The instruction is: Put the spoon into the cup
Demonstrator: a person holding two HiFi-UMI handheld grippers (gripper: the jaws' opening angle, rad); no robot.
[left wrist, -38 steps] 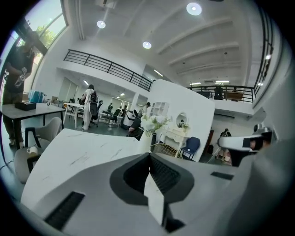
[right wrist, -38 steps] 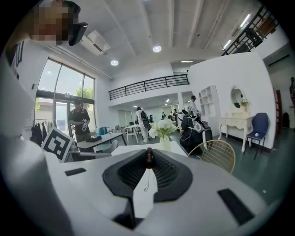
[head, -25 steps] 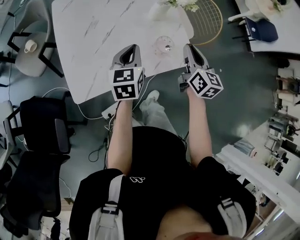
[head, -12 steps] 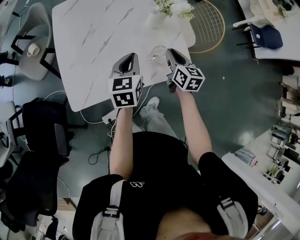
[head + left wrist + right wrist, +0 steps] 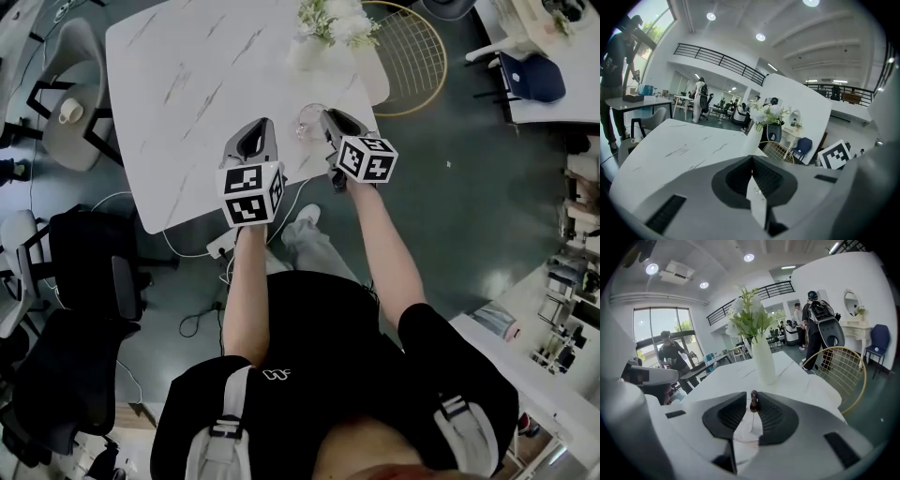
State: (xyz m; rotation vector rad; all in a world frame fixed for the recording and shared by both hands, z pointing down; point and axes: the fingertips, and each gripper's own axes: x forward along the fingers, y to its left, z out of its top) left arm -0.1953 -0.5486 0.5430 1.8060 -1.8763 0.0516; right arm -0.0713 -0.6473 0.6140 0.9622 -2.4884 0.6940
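Right gripper (image 5: 330, 122) hovers over the glass cup (image 5: 310, 119) on the tabletop (image 5: 197, 84), fingers opening to release the spoon (image 5: 753, 400) between them. Left gripper (image 5: 259, 127) idles beside it, fingers together, empty.

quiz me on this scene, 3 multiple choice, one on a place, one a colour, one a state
1. Where is the glass cup? A in the left tool; B on the table, by its near edge; C at the table's far end.
2. What colour are the flowers? A red; B blue; C white.
3. How are the left tool's jaws? A together, empty; B around the cup; C wide apart.
1 B: it stands at the tip of the right tool, whose jaws are opening with the spoon handle between them. 2 C: white blooms. 3 A: tips meet, nothing between.
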